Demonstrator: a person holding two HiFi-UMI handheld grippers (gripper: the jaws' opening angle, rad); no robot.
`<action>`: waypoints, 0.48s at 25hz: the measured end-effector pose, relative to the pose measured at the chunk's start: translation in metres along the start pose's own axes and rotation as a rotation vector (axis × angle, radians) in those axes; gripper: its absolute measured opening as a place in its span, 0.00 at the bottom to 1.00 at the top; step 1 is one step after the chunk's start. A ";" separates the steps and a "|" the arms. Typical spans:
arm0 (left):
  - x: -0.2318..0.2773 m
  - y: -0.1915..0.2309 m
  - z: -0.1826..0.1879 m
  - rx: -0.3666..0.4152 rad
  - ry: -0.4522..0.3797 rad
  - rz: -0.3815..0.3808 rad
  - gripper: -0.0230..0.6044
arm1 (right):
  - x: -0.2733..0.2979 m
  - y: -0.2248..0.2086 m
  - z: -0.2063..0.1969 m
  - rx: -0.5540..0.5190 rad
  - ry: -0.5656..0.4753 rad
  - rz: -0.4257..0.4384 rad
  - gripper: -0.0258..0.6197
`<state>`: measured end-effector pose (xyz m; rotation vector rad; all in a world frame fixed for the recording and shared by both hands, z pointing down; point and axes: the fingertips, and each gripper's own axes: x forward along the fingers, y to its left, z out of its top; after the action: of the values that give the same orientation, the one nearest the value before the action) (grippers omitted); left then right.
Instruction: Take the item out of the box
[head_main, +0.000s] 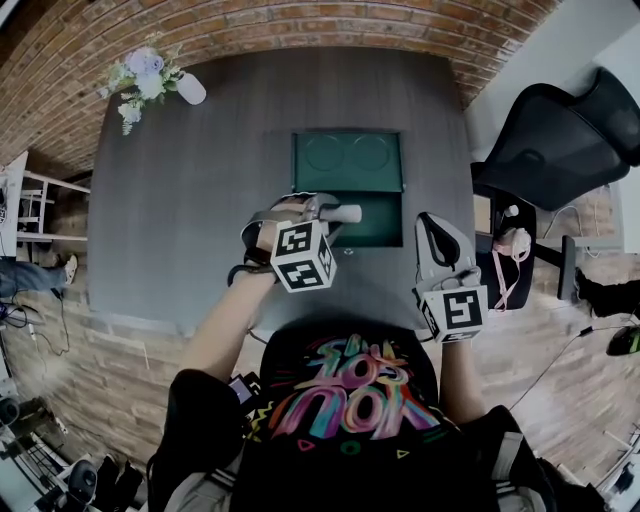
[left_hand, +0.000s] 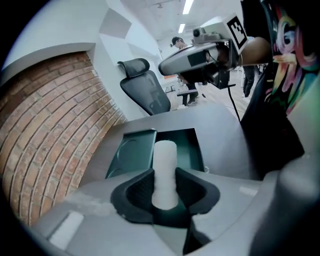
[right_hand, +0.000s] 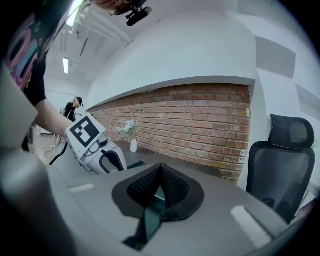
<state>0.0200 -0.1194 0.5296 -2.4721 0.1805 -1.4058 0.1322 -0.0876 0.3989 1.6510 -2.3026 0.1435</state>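
Observation:
A dark green box (head_main: 372, 232) lies open on the grey table (head_main: 190, 210), its lid (head_main: 348, 160) folded back on the far side. My left gripper (head_main: 325, 211) hovers over the box's near left corner, shut on a white cylinder (head_main: 346, 213) that points toward the box. In the left gripper view the cylinder (left_hand: 164, 170) stands between the black pads (left_hand: 137, 192), with the box (left_hand: 131, 152) behind it. My right gripper (head_main: 430, 222) hangs to the right of the box, near the table's edge. Its jaws (right_hand: 160, 172) are shut together with nothing in them.
A white vase with flowers (head_main: 150, 78) stands at the table's far left corner. A black office chair (head_main: 560, 140) is to the right of the table. A brick wall (right_hand: 200, 120) runs behind the table.

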 end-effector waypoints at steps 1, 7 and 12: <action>-0.005 0.003 0.003 -0.022 -0.017 0.015 0.25 | 0.000 0.000 0.002 -0.002 -0.017 0.001 0.04; -0.040 0.026 0.021 -0.144 -0.137 0.126 0.25 | 0.001 0.004 0.011 -0.012 -0.072 0.012 0.04; -0.064 0.037 0.032 -0.209 -0.215 0.205 0.25 | 0.001 0.005 0.014 -0.011 -0.080 0.016 0.04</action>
<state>0.0162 -0.1325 0.4504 -2.6590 0.5417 -1.0779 0.1246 -0.0903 0.3869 1.6621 -2.3711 0.0698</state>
